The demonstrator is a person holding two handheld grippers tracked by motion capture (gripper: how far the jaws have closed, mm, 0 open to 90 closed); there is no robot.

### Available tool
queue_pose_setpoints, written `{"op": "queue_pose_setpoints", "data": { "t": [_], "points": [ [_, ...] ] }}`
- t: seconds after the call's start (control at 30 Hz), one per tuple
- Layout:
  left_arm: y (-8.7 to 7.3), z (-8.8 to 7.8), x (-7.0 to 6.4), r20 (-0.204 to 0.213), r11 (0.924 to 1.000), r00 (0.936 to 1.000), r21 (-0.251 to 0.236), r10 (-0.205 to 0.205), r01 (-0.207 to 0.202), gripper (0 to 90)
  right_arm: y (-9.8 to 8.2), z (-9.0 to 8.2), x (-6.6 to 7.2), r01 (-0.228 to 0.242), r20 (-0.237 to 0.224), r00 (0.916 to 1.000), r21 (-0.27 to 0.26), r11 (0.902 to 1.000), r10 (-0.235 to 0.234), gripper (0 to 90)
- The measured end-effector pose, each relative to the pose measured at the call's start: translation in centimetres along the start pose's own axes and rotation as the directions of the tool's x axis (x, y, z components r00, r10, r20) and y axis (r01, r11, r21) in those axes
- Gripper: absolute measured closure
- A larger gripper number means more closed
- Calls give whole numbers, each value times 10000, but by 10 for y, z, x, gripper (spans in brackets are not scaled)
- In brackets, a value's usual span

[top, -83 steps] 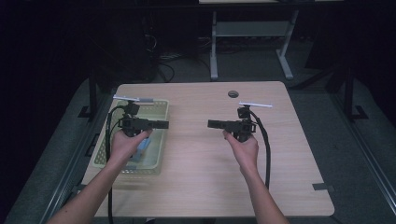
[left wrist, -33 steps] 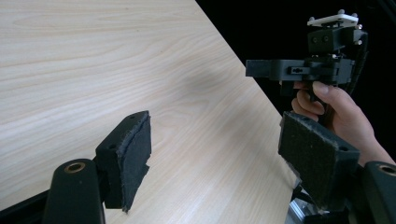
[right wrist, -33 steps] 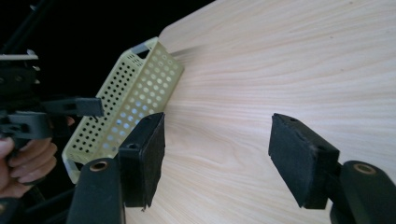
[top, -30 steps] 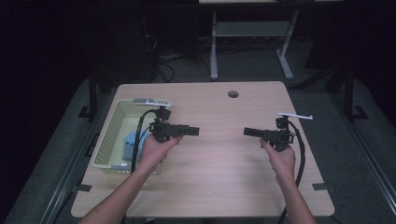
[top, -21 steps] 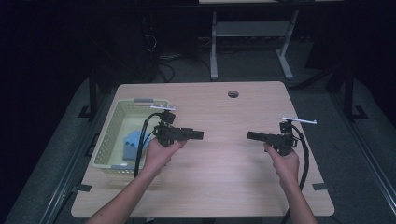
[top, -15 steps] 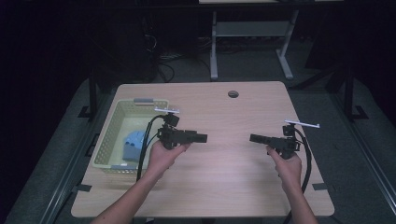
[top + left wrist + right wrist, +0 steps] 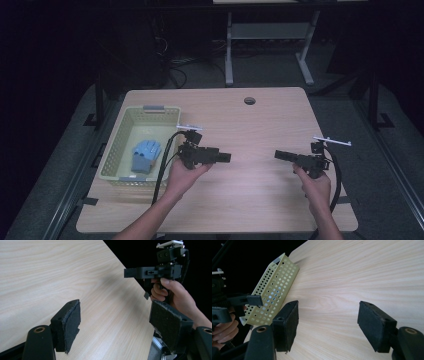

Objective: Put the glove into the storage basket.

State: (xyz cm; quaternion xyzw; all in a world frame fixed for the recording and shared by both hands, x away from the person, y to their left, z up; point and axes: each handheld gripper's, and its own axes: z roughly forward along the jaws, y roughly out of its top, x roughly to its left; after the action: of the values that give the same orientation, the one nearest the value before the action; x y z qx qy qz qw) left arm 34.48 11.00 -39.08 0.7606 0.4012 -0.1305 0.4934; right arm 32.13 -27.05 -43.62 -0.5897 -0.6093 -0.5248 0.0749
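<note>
The left gripper (image 7: 226,157) is held above the bare wood of the table (image 7: 250,200), just to the right of the basket (image 7: 116,145), and its jaws are spread wide with nothing between them, as is seen in the left gripper view. The right gripper (image 7: 279,154) is held well apart from it, near the right edge, and its jaws are also wide open and empty. Both are pointed toward each other over the middle of the table. The blue glove (image 7: 144,154) is lying inside the pale green perforated basket, flat on the bottom, its fingers toward the far side. The placing is judged to be finished, and nothing more seems to be left.
</note>
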Motion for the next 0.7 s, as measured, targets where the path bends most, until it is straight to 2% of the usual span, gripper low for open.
{"op": "queue_pose_setpoints", "data": {
  "t": [0.17, 0.37, 0.7],
  "points": [
    [-6, 6, -2, -15, 9997, 9998, 133, 192, -192, 247, -6, -5, -7, -76, 65, 9999, -62, 10000, 77, 325],
    [-13, 11, -3, 59, 9996, 9997, 164, 218, -219, 247, -13, -10, -12, -40, 213, 9998, -36, 10000, 41, 322],
    [-25, 19, -5, 219, 9993, 9993, 217, 312, -316, 247, -29, -22, -19, -176, 140, 9997, -211, 9996, 179, 319]
  ]
}}
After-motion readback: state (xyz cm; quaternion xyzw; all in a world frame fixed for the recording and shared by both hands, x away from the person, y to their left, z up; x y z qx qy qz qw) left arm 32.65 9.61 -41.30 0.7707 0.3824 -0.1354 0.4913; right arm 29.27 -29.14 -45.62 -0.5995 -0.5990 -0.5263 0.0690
